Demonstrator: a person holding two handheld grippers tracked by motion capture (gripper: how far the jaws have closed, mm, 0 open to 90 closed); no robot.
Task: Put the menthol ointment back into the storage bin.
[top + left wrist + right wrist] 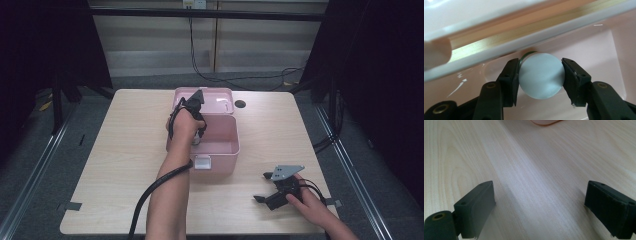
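- Nearest the person, at the front right of the pale wooden worktop (125, 165), the right hand (312, 207) rests on the wood and holds the right gripper (263, 187).
- In the right gripper view its two black jaws are spread wide, with bare wood grain between them and nothing held.
- A black cable (150, 197) trails along the left forearm, which reaches forward from the front edge toward the middle of the worktop.
- In the middle stands an open pink box (227, 157), with a white latch (202, 162) on its front wall.
- The left hand (184, 125) holds the left gripper (540, 75) down inside the box, near its left wall.
- In the left gripper view the jaws pinch a small round object with a flat, pale grey face and a dark green rim, called here the grey disc (541, 76). It sits close to the box's pink floor, just below the rim.
- Behind it, the box's raised lid (215, 100) leans away toward the far edge.
- A small dark hole (240, 104) lies in the worktop just right of the lid.
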